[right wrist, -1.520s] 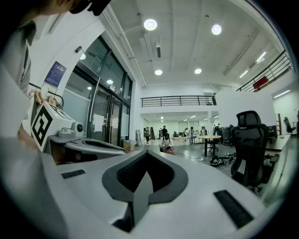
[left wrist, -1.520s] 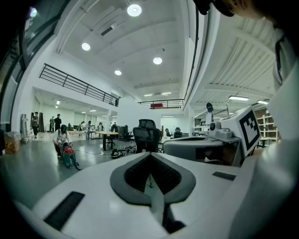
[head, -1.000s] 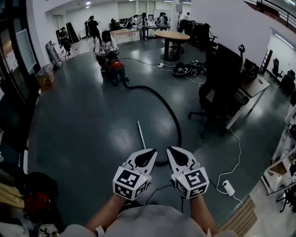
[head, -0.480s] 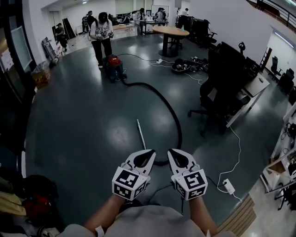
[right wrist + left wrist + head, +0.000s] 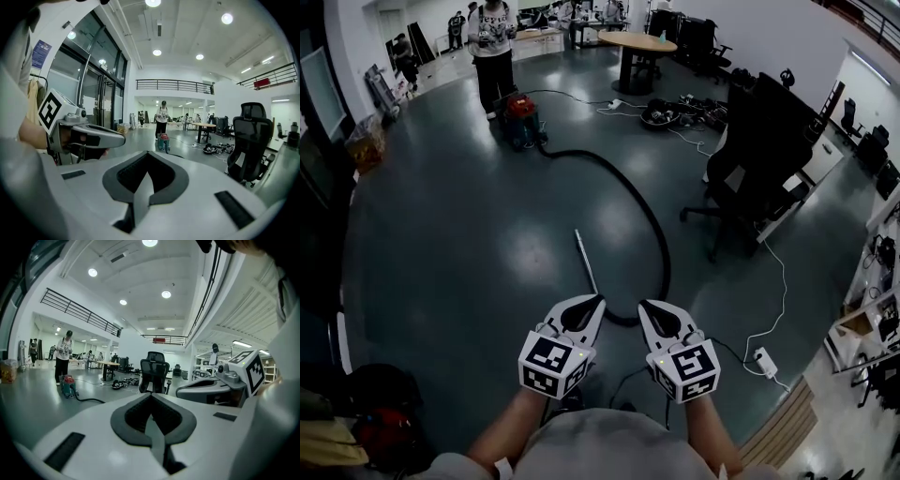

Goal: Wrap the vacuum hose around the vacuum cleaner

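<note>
**Gripper state.** The left gripper (image 5: 597, 300) and the right gripper (image 5: 644, 306) are held side by side, pointing away from the operator and slightly downward. On both, the jaws are closed together with nothing between them.

**Position of the work item.** The black flexible vacuum hose (image 5: 649, 221) lies fully extended on the dark grey floor, with no part of it wrapped. Its near end curls on the floor beyond and below the two gripper tips, about midway between them. From there the long axis runs to the far side, bows right, then sweeps far-left to the small red and teal canister vacuum cleaner (image 5: 518, 114), which stands well apart from the grippers. The thin silver metal wand (image 5: 584, 260) lies along a near-far line just beyond the left gripper. The hose's rising run is on the right gripper's side.

**Surroundings.**
- A person (image 5: 492, 37) stands just behind the vacuum cleaner.
- A black office chair (image 5: 750, 155) stands right of the hose's bow, apart from it.
- A white power strip (image 5: 762, 360) with its white cable lies near right.
- A round wooden table (image 5: 642, 43) stands at far centre.

**Assessment.** The task appears to be at its start. Both jaws need to open before taking the hose. The chair base and loose cable are the likely snag points.
</note>
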{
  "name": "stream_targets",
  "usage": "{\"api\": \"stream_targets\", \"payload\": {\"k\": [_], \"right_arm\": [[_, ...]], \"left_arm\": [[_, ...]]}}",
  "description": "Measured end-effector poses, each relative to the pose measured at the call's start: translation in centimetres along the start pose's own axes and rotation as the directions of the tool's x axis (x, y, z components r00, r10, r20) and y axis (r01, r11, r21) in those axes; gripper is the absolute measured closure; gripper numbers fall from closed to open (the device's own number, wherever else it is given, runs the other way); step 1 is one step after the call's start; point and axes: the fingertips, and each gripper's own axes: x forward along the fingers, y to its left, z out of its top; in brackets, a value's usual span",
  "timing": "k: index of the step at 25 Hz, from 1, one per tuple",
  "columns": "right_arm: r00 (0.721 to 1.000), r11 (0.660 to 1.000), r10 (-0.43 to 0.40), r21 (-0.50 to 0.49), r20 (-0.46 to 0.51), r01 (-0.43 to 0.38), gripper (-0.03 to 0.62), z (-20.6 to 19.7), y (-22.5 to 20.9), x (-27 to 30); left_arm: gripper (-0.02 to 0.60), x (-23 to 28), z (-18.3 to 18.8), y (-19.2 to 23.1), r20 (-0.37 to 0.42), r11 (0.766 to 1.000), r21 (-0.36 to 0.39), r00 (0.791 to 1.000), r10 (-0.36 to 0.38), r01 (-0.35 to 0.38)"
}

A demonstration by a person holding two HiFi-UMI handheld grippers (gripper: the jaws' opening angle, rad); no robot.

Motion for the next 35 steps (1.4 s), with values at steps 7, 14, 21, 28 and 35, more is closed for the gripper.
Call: {"api": "stream_targets", "payload": {"k": [7, 14, 21, 28, 35], "right_arm": [[0.998, 1.000, -0.012, -0.023, -0.065, 0.011, 0.589, -0.1, 2.9, 4.9], [0.996, 0.999, -0.016, -0.050, -0.092, 0.011, 0.589, 0.3, 5.3, 8.4], [0.993, 0.999, -0.004, -0.037, -0.114, 0.000, 0.589, -0.4, 4.4, 10.5], [0.996, 0.999, 0.025, -0.035, -0.089, -0.028, 0.589, 0.4, 1.3, 14.1], [0.996, 0.999, 0.047, -0.002, -0.074, -0.047, 0.589, 0.8, -5.0, 19.1]], "left_arm": [[0.574, -1.7, -1.5, 6.2, -0.021, 0.999, -0.036, 1.000, -0.010, 0.009], [0.574, -3.8, -3.0, 10.6, -0.042, 0.998, -0.068, 0.999, 0.001, -0.004], [0.574, -2.6, -3.5, 12.7, -0.054, 0.996, -0.085, 0.998, 0.016, -0.021], [0.574, 1.0, -2.7, 15.0, -0.067, 0.997, -0.064, 0.997, 0.036, -0.041], [0.574, 8.0, -1.5, 18.0, -0.104, 0.998, -0.038, 0.993, 0.048, -0.052]]}}
